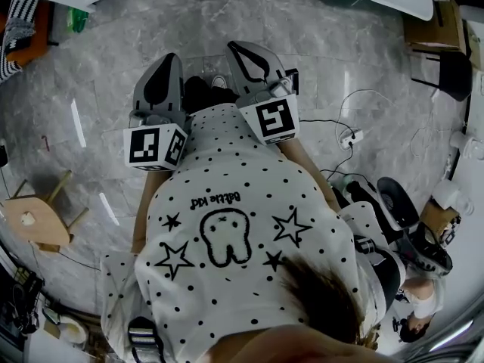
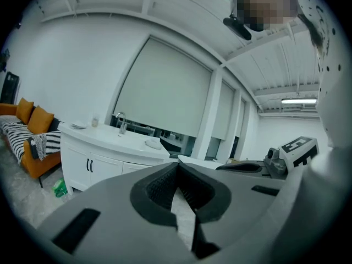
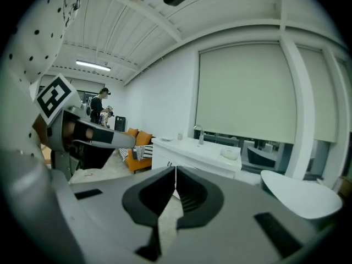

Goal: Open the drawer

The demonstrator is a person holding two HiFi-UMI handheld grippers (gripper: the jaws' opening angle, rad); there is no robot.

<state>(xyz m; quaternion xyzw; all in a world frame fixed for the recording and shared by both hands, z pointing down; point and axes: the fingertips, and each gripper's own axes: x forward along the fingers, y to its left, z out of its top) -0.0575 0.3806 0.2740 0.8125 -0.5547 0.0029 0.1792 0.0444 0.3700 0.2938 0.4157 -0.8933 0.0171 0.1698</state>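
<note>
A long white cabinet (image 2: pixel 99 161) with a faucet on its counter and dark handles on its fronts stands against the far wall; it also shows as the cabinet (image 3: pixel 190 155) in the right gripper view. I cannot single out a drawer front from here. My left gripper (image 2: pixel 177 166) is shut with nothing between its jaws and points toward the cabinet from well back. My right gripper (image 3: pixel 176 172) is shut too and holds nothing. In the head view the left gripper (image 1: pixel 168 60) and right gripper (image 1: pixel 240 51) are held side by side at chest height over the marble floor.
An orange sofa (image 2: pixel 27 128) with a striped throw stands left of the cabinet. A round white table (image 3: pixel 300 194) lies to the right. A wooden stool (image 1: pixel 38 218) and a power strip with cables (image 1: pixel 348 137) are on the floor. Another person (image 3: pixel 100 106) stands far off.
</note>
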